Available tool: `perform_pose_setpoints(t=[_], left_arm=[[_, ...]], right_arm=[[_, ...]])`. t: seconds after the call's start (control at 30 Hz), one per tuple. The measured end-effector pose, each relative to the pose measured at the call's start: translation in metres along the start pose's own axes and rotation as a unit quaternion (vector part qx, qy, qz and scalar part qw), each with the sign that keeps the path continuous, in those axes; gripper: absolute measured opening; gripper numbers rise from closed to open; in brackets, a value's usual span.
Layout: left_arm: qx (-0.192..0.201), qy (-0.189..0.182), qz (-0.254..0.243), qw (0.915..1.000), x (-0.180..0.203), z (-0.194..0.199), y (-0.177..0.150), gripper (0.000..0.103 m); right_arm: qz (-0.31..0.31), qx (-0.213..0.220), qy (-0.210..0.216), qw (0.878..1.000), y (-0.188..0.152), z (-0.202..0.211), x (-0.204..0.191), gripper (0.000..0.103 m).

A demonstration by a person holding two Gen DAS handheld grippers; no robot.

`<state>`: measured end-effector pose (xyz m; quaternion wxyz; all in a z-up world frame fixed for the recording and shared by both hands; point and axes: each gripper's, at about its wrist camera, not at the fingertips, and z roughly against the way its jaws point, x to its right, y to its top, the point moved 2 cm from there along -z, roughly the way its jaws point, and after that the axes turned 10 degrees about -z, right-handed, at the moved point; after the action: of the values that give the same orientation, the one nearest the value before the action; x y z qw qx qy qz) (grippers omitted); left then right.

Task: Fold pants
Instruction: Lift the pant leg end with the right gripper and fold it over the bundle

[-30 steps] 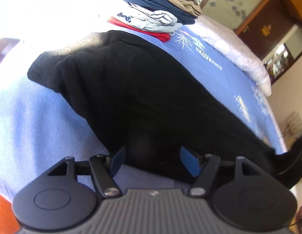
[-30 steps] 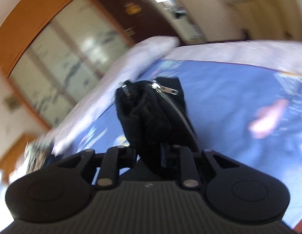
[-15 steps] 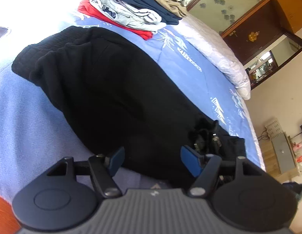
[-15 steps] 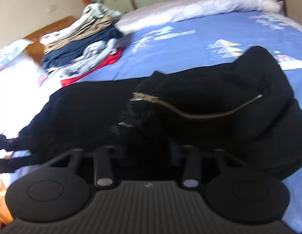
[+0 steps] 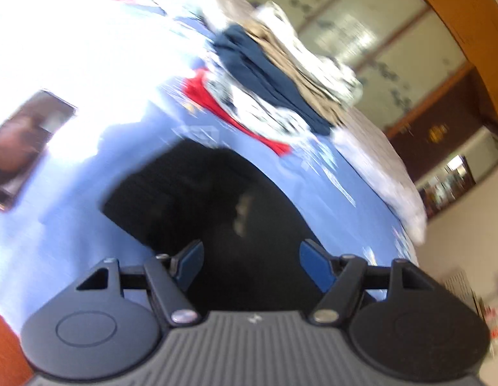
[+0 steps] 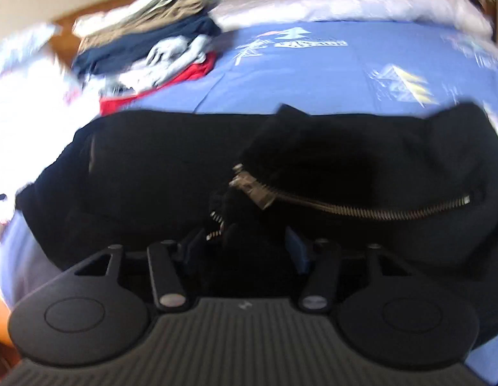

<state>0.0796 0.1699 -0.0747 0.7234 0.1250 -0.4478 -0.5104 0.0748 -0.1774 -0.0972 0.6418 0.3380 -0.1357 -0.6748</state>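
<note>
Black pants (image 6: 146, 167) lie across the blue bedsheet (image 6: 313, 74), with a leg end folded back over them and its metal zipper (image 6: 361, 207) showing. My right gripper (image 6: 245, 247) is low over the folded leg end, its blue pads (image 6: 295, 247) standing apart around black cloth between them. In the left wrist view the pants (image 5: 216, 199) fill the lower middle. My left gripper (image 5: 250, 265) is open and empty above them.
A stack of folded clothes (image 6: 146, 45), with red, grey, navy and tan pieces, sits at the far left of the bed. A white pillow (image 6: 361, 0) lies along the head. A phone (image 5: 27, 141) lies on the sheet at the left.
My right gripper's jaws have spread after carrying the leg end over onto the pants. My left gripper has swung towards the waist end; its view is blurred.
</note>
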Motion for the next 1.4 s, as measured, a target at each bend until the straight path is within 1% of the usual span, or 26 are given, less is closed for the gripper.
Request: perform_pose_setpoints(t=[0.03, 0.1, 0.17, 0.23, 0.27, 0.3, 0.37, 0.4, 0.47, 0.5, 0.53, 0.57, 0.6, 0.73, 0.77, 0.8, 0.83, 0.87, 0.9, 0.93, 0.97, 1.03, 1.1, 1.2, 1.3, 1.4], left_arm=[[0.004, 0.012, 0.003, 0.9999, -0.005, 0.001, 0.003, 0.068], [0.012, 0.032, 0.006, 0.9994, -0.014, 0.004, 0.007, 0.068], [0.021, 0.055, 0.006, 0.9982, -0.021, 0.006, 0.011, 0.068], [0.024, 0.065, 0.007, 0.9976, -0.024, 0.007, 0.012, 0.068], [0.023, 0.063, 0.01, 0.9977, -0.025, 0.007, 0.012, 0.068], [0.021, 0.058, 0.01, 0.998, -0.025, 0.007, 0.014, 0.068], [0.013, 0.055, 0.0, 0.9984, -0.02, 0.003, 0.011, 0.068], [0.008, 0.055, -0.011, 0.9984, -0.015, 0.001, 0.007, 0.068], [-0.001, 0.053, -0.031, 0.9981, -0.006, -0.002, 0.002, 0.068], [-0.006, 0.051, -0.038, 0.9979, -0.002, -0.004, -0.001, 0.068], [-0.011, 0.05, -0.043, 0.9978, 0.0, -0.007, -0.003, 0.068], [-0.018, 0.049, -0.049, 0.9974, 0.002, -0.009, -0.006, 0.068], [-0.024, 0.049, -0.053, 0.9971, 0.004, -0.011, -0.008, 0.068], [-0.035, 0.048, -0.059, 0.9965, 0.006, -0.017, -0.012, 0.068], [-0.036, 0.047, -0.058, 0.9966, 0.006, -0.017, -0.012, 0.068], [-0.036, 0.047, -0.055, 0.9967, 0.005, -0.017, -0.012, 0.068], [-0.037, 0.047, -0.051, 0.9969, 0.004, -0.017, -0.012, 0.068], [-0.037, 0.048, -0.048, 0.997, 0.003, -0.016, -0.011, 0.068], [-0.034, 0.05, -0.043, 0.9972, 0.001, -0.015, -0.01, 0.068], [-0.031, 0.053, -0.04, 0.9973, -0.001, -0.013, -0.009, 0.068], [-0.027, 0.057, -0.035, 0.9974, -0.004, -0.01, -0.007, 0.068], [-0.015, 0.06, -0.017, 0.998, -0.012, -0.004, -0.001, 0.068], [0.002, 0.063, 0.007, 0.998, -0.021, 0.004, 0.007, 0.068], [0.032, 0.078, 0.027, 0.996, -0.033, 0.02, 0.019, 0.068], [0.07, 0.101, 0.029, 0.992, -0.045, 0.041, 0.033, 0.068], [0.104, 0.149, 0.027, 0.983, -0.06, 0.058, 0.046, 0.068]], right_arm=[[-0.007, 0.001, 0.009, 1.0, 0.003, 0.007, 0.0, 0.06], [-0.049, 0.043, 0.049, 0.997, 0.006, 0.034, 0.016, 0.056], [-0.107, 0.093, 0.045, 0.989, 0.008, 0.063, 0.046, 0.058], [-0.187, 0.126, 0.03, 0.974, 0.004, 0.085, 0.089, 0.058], [-0.235, 0.142, 0.017, 0.961, -0.001, 0.096, 0.114, 0.058], [-0.285, 0.156, 0.002, 0.946, -0.008, 0.106, 0.141, 0.058], [-0.382, 0.162, -0.032, 0.909, -0.025, 0.113, 0.187, 0.06], [-0.424, 0.157, -0.036, 0.891, -0.036, 0.115, 0.205, 0.06], [-0.485, 0.154, -0.006, 0.861, -0.054, 0.113, 0.227, 0.06], [-0.503, 0.152, 0.008, 0.851, -0.061, 0.11, 0.231, 0.06], [-0.513, 0.15, 0.017, 0.845, -0.064, 0.106, 0.232, 0.06], [-0.516, 0.148, 0.024, 0.843, -0.064, 0.099, 0.231, 0.06], [-0.512, 0.147, 0.025, 0.846, -0.062, 0.094, 0.228, 0.06], [-0.476, 0.135, 0.014, 0.869, -0.039, 0.07, 0.212, 0.06], [-0.467, 0.133, 0.008, 0.874, -0.038, 0.072, 0.209, 0.06], [-0.456, 0.129, 0.003, 0.881, -0.036, 0.072, 0.206, 0.057], [-0.446, 0.121, -0.001, 0.887, -0.038, 0.073, 0.202, 0.051], [-0.45, 0.109, -0.003, 0.887, -0.042, 0.075, 0.2, 0.027], [-0.46, 0.114, -0.003, 0.881, -0.042, 0.075, 0.199, 0.025], [-0.466, 0.122, 0.008, 0.876, -0.041, 0.08, 0.196, 0.022], [-0.464, 0.13, 0.02, 0.876, -0.037, 0.088, 0.188, 0.021], [-0.439, 0.145, 0.048, 0.885, -0.018, 0.105, 0.164, 0.02], [-0.398, 0.149, 0.089, 0.901, 0.014, 0.116, 0.127, 0.019], [-0.315, 0.15, 0.139, 0.927, 0.059, 0.122, 0.057, 0.018], [-0.239, 0.137, 0.197, 0.941, 0.092, 0.107, -0.018, 0.018], [-0.183, 0.092, 0.232, 0.951, 0.108, 0.066, -0.095, 0.018]])
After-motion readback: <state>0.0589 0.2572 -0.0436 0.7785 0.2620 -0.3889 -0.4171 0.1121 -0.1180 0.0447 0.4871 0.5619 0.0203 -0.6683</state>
